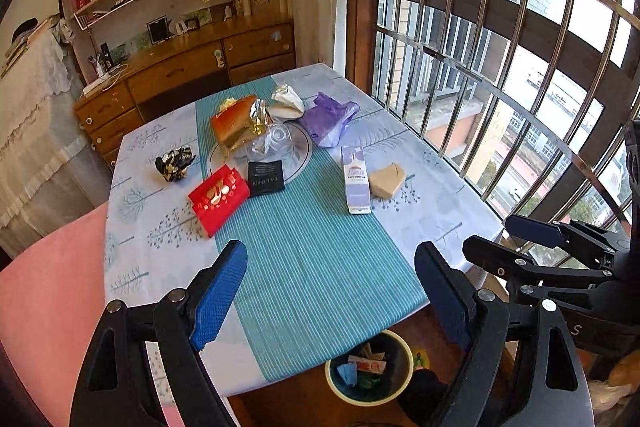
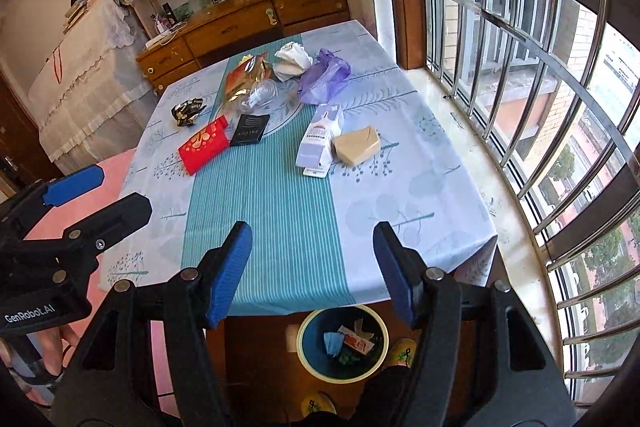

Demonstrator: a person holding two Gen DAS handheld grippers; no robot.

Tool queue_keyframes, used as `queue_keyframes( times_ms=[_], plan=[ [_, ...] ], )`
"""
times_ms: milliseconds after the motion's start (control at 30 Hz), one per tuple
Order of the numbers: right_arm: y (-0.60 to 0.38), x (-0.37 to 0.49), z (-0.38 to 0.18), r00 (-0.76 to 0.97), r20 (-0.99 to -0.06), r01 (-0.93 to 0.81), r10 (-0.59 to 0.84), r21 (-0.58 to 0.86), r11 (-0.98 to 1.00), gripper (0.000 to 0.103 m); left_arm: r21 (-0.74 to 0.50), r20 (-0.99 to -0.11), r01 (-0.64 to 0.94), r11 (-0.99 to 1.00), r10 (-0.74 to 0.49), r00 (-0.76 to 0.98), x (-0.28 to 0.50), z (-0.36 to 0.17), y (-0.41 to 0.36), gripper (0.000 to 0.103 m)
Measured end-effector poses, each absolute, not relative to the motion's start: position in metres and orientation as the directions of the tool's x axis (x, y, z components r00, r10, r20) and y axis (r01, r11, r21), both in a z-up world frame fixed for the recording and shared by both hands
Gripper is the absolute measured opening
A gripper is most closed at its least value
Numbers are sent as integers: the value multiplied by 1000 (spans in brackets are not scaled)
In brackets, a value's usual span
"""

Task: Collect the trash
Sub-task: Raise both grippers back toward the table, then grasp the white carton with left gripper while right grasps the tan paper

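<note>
Hard parts first: the trash bin [image 2: 342, 343] on the floor is half tucked under the table edge in the left wrist view, so I only get a partial look at the scraps inside. A dark lump at about 6 o'clock of the bin I can't identify. The clear plastic piece [image 1: 276, 141] on the round mat is tough to read against the pattern, and the small print on the black card [image 1: 266, 177] is mostly illegible.

My left gripper [image 1: 332, 291] hangs above the near table edge, jaws spread wide, nothing between them. My right gripper [image 2: 312, 267] is the same, spread and empty.

All the trash sits at the far half of the table [image 1: 320, 267]: red box [image 1: 218, 195] at 10 o'clock of my left gripper, crumpled black wrapper [image 1: 175, 163] beyond it, orange snack bag [image 1: 236, 125], white wad [image 1: 287, 103] and purple bag [image 1: 330, 121] around 12, milk carton [image 1: 355, 181] lying flat with a tan box [image 1: 387, 179] touching its side.

Cloth is pale blue with a teal striped runner. Barred window on the right, wooden bookshelf desk at the back.
</note>
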State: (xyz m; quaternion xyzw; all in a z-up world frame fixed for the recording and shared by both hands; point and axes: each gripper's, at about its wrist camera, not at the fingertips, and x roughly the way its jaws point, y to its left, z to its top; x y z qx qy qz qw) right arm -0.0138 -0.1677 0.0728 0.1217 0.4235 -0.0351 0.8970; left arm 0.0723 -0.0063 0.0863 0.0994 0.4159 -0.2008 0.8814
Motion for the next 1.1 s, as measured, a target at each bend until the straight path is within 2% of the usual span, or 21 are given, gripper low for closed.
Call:
queue_keyframes(
  times_ms=[133, 300, 667, 900, 1033, 1100],
  plan=[
    [-187, 28, 54, 633, -773, 141, 30, 154, 978, 66, 37, -779, 433, 901, -245, 577, 107, 77, -28, 87],
    [-212, 90, 5, 601, -799, 92, 34, 112, 989, 67, 9, -824, 397, 918, -218, 523, 156, 47, -53, 87],
    [-245, 195, -97, 502, -857, -16, 120, 130, 991, 69, -21, -909, 286, 958, -137, 393, 250, -36, -91, 87],
    [-243, 213, -109, 534, -837, -105, 118, 73, 992, 70, -40, -930, 233, 972, -121, 346, 277, -60, -104, 87],
    [-252, 226, -108, 538, -835, -130, 114, 51, 990, 60, -41, -937, 232, 972, -118, 328, 290, -72, -120, 87],
    [-260, 233, -106, 536, -836, -140, 116, 48, 989, 60, -43, -940, 235, 971, -118, 319, 295, -76, -127, 87]
  ],
)
